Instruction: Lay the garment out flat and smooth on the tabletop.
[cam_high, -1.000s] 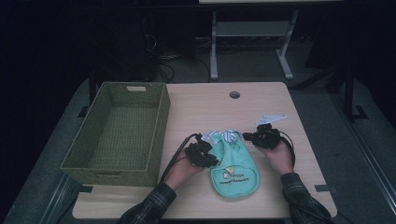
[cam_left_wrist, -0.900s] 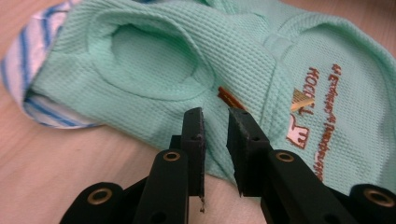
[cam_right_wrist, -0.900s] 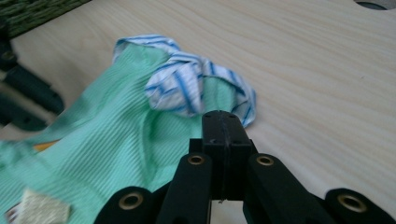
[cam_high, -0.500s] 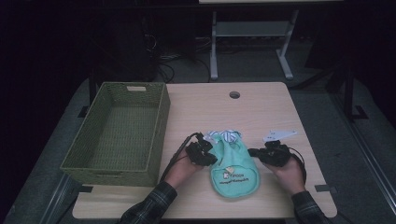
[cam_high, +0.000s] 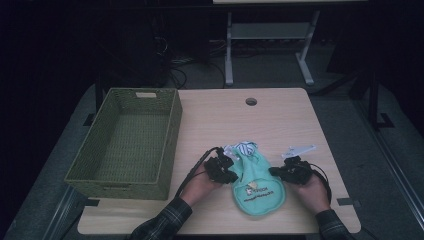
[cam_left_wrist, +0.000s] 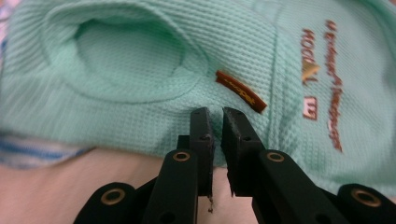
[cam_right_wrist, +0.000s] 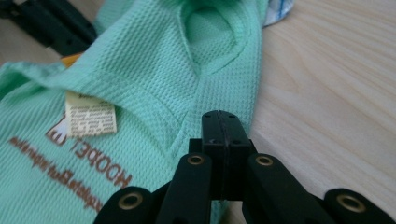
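The wooden surface (cam_high: 280, 120) carries a green woven basket (cam_high: 125, 142) on its left, standing empty, and near the person's edge a small mint-green waffle-knit garment (cam_high: 257, 187) lying flat between the two hands, with a striped cloth (cam_high: 245, 148) just beyond its far end.

The left gripper (cam_high: 224, 170) sits at the garment's left edge. Its jaws have just been closing and now stand a narrow slit apart, tips at the hem beside the brown tag (cam_left_wrist: 240, 91); whether fabric is caught between them I cannot tell. The right gripper (cam_high: 281, 171) is at the right edge, fingers (cam_right_wrist: 224, 126) pressed fully together with the hem by the armhole touching or just beside them; a hold on cloth cannot be confirmed.

The step looks like pinching both side edges to fold or lift the garment. To do it well, each tip should slide under the hem so the pads bite a full layer, at matching heights on both sides, before any lift.
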